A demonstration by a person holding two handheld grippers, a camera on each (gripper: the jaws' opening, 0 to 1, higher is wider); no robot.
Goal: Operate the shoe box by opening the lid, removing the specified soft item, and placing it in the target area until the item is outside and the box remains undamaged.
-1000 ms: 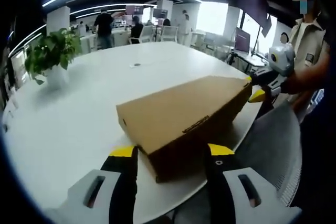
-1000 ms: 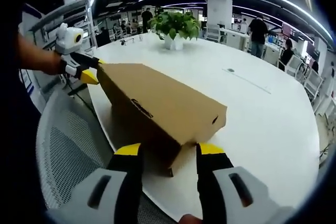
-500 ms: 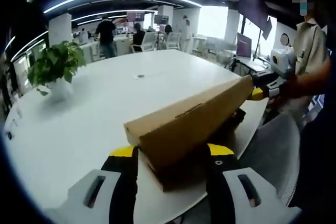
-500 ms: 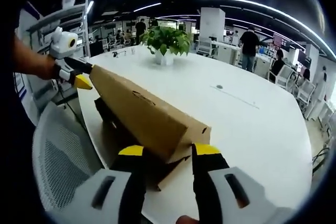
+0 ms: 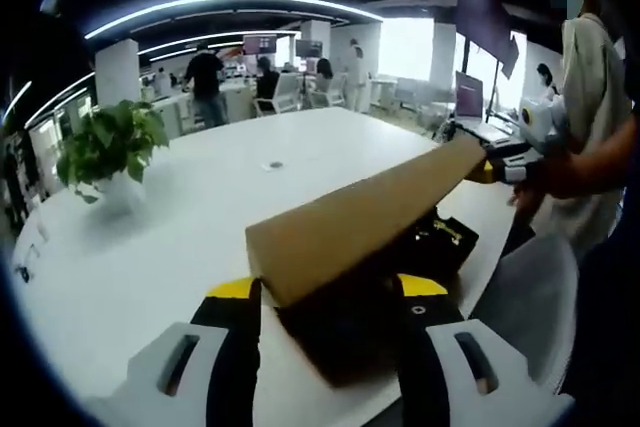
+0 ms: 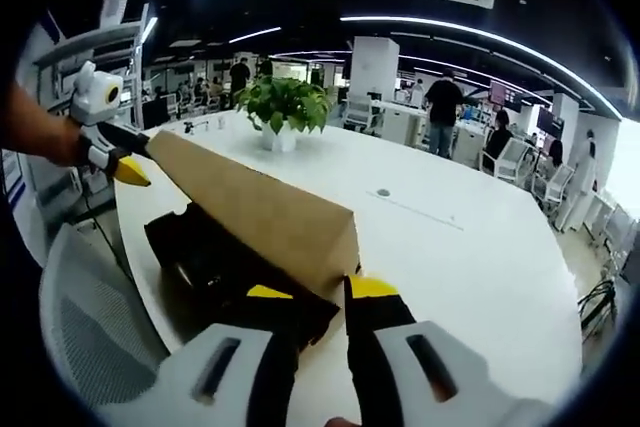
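The cardboard shoe box lid [image 5: 370,217] is raised and tilted above the box base [image 5: 345,342], whose inside looks dark. Dark contents [image 5: 445,237] show under the lid, and I cannot tell what they are. My left gripper [image 5: 328,287] grips the near end of the lid between its yellow-tipped jaws. My right gripper [image 5: 492,171] pinches the far end. In the right gripper view the lid [image 6: 260,212] slopes over the open base [image 6: 200,262]. There my right gripper [image 6: 318,292] holds the near corner and my left gripper [image 6: 125,154] holds the far one.
The box sits at the edge of a large white table [image 5: 200,197]. A potted plant [image 5: 105,142] [image 6: 280,107] stands farther in. A grey mesh chair [image 6: 90,327] [image 5: 530,287] is beside the box. A person [image 5: 585,77] stands close on the right, others far behind.
Both grippers have raised the lid off the base. From lying shut on the box it now tilts well above it, exposing the dark inside. The right gripper's jaws have narrowed.
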